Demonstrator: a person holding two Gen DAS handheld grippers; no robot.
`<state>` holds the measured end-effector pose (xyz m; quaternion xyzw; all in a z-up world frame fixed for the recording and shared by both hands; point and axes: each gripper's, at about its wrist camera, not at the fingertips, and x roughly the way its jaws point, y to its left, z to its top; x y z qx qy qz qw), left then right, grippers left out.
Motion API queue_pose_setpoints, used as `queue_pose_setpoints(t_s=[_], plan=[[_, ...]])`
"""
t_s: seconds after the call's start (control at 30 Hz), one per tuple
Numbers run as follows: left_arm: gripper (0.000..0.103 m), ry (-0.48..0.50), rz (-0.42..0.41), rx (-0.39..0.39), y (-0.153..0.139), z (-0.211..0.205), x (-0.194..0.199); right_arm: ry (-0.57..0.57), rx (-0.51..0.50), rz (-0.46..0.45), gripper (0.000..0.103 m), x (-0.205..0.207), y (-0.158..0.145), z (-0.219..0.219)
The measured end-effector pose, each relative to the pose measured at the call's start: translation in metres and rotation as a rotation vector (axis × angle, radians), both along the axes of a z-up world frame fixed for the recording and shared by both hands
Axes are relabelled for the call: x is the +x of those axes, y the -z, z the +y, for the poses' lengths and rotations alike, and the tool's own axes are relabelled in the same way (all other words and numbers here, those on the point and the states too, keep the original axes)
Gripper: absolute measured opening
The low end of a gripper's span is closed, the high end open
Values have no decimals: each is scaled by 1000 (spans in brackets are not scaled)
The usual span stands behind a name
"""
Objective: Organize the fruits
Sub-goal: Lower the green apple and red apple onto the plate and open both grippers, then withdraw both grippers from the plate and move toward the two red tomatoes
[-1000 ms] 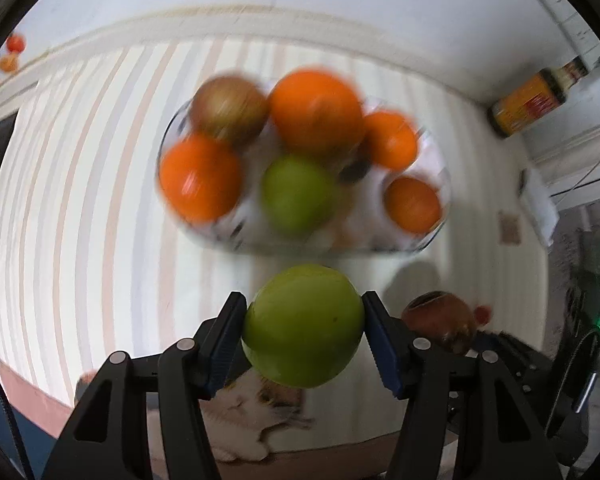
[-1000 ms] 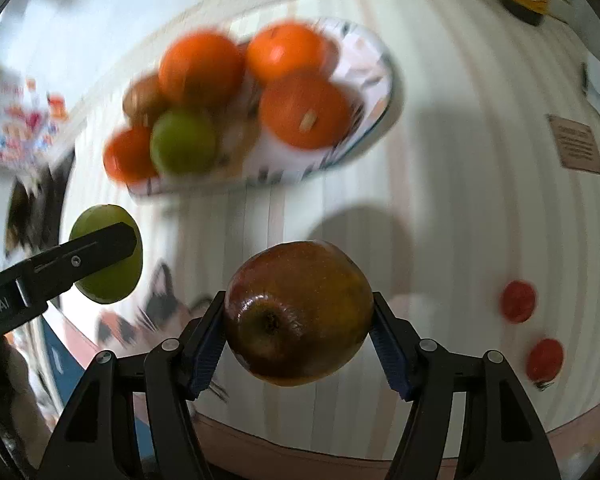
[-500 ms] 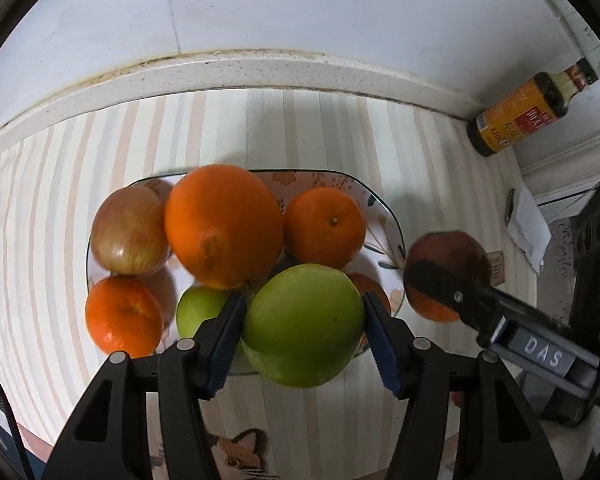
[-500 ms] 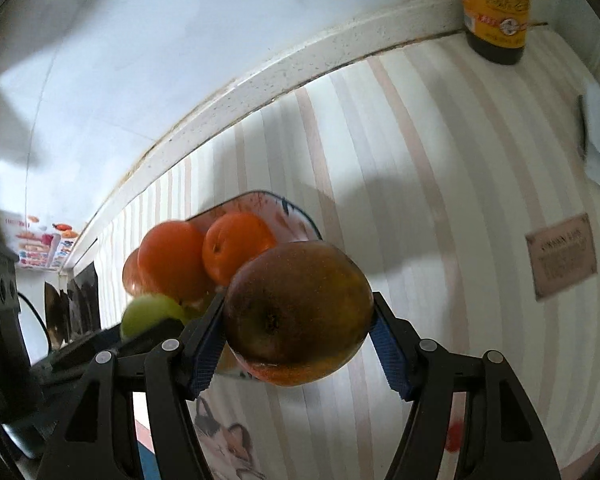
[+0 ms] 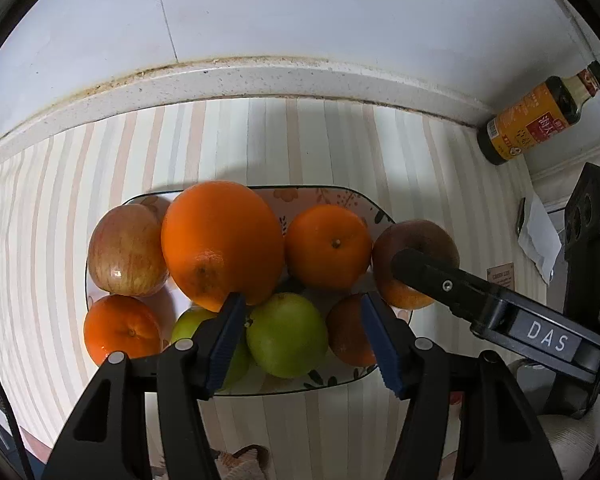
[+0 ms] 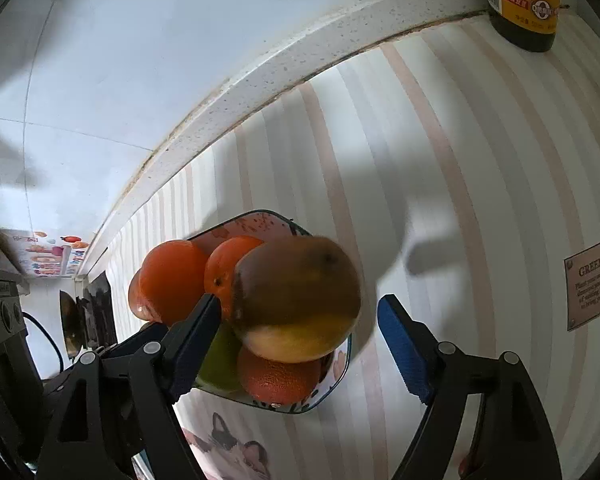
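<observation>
A patterned plate [image 5: 340, 380] on the striped tablecloth holds several oranges, a red apple [image 5: 126, 250] and green apples. My left gripper [image 5: 312, 340] is open just above a green apple [image 5: 286, 336] that lies on the plate's front. My right gripper [image 6: 300, 328] is open; a dark red-yellow apple [image 6: 296, 300] sits blurred between its fingers, over the plate's right end [image 6: 336, 376], free of the right finger. In the left wrist view this apple [image 5: 412, 240] sits at the plate's right edge behind the right gripper's finger [image 5: 440, 280].
A sauce bottle [image 5: 536, 116] stands at the back right against the wall ledge [image 5: 220, 76]. A white paper [image 5: 540, 236] and a small label [image 6: 592, 280] lie on the cloth to the right. A cat print [image 6: 228, 448] is near the front edge.
Both grippers have opened. The green apple has left my left gripper and lies on the plate. The dark apple has come loose from my right gripper over the plate's right end.
</observation>
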<state>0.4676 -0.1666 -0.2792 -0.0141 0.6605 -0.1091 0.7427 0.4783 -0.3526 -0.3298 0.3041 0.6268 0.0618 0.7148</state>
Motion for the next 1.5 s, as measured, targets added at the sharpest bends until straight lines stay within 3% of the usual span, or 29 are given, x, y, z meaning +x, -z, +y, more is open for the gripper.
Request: queue_pose_setpoints(t_s=[0.2, 0.27, 0.4, 0.57, 0.87, 1.23, 1.5], plan=[[86, -18, -18, -3, -11, 4, -5, -8, -11, 3, 88, -4, -4, 1], [86, -26, -38, 1, -18, 8, -9, -7, -59, -11, 95, -9, -13, -1], [86, -54, -92, 20, -35, 24, -20, -50, -253, -57, 95, -22, -41, 1], [86, -89, -174, 88, -55, 49, -43, -111, -403, -122, 95, -47, -75, 23], [86, -132, -255, 107, -98, 78, -97, -153, -472, -240, 95, -109, -137, 65], [86, -100, -443, 134, -170, 87, -175, -131, -526, -357, 95, -189, -212, 90], [86, -89, -520, 115, -202, 90, -219, -103, -540, -421, 95, -244, -255, 99]])
